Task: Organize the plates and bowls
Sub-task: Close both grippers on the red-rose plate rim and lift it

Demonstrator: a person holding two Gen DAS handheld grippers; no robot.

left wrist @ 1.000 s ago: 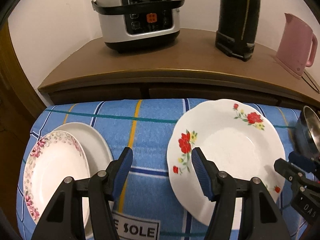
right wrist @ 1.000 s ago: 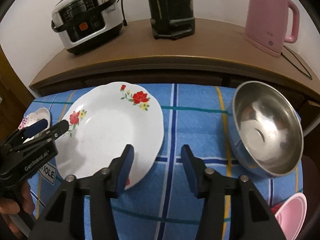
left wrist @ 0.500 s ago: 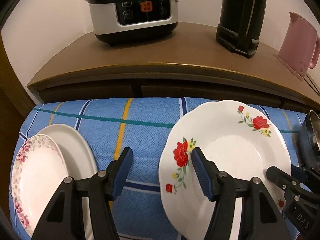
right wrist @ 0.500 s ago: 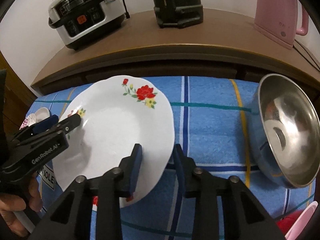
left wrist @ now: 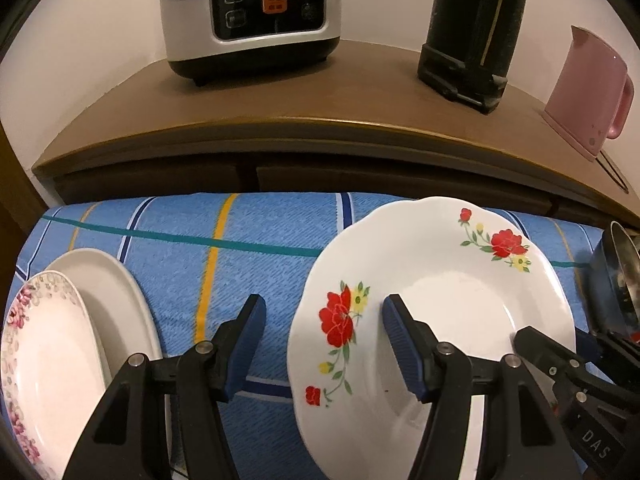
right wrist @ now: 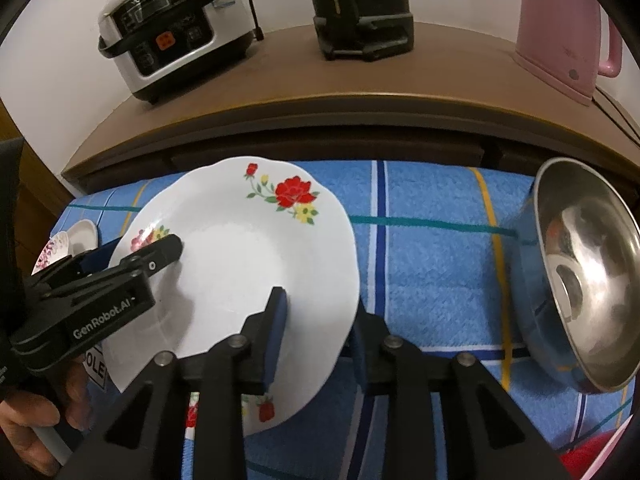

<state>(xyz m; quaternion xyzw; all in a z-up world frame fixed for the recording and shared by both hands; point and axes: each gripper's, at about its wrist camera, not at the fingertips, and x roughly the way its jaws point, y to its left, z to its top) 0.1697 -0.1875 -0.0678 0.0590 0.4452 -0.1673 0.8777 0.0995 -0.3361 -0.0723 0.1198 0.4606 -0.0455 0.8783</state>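
Observation:
A white plate with red flowers (left wrist: pixel 460 300) (right wrist: pixel 240 248) lies on the blue striped cloth (left wrist: pixel 248 272). My left gripper (left wrist: pixel 324 344) is open and straddles the plate's left rim: one finger hangs over the bowl of the plate, the other over the cloth. My right gripper (right wrist: pixel 318 336) is narrowed onto the plate's right rim. Its left pad lies on top and its right finger is tucked under the edge. Two stacked plates sit at the far left, a pink-flowered plate (left wrist: pixel 44 360) on a plain white plate (left wrist: pixel 108 288).
A steel bowl (right wrist: pixel 580 280) stands on the cloth to the right of the plate, with something pink and red (right wrist: pixel 600 456) at the bottom right corner. Behind the cloth a wooden sideboard (left wrist: pixel 320 92) carries a rice cooker (left wrist: pixel 248 20), a black appliance (left wrist: pixel 472 40) and a pink kettle (left wrist: pixel 588 92).
Both grippers have come forward and down onto the red-flowered plate. The right jaws have narrowed around its right rim. The left jaws kept their width and now straddle the left rim.

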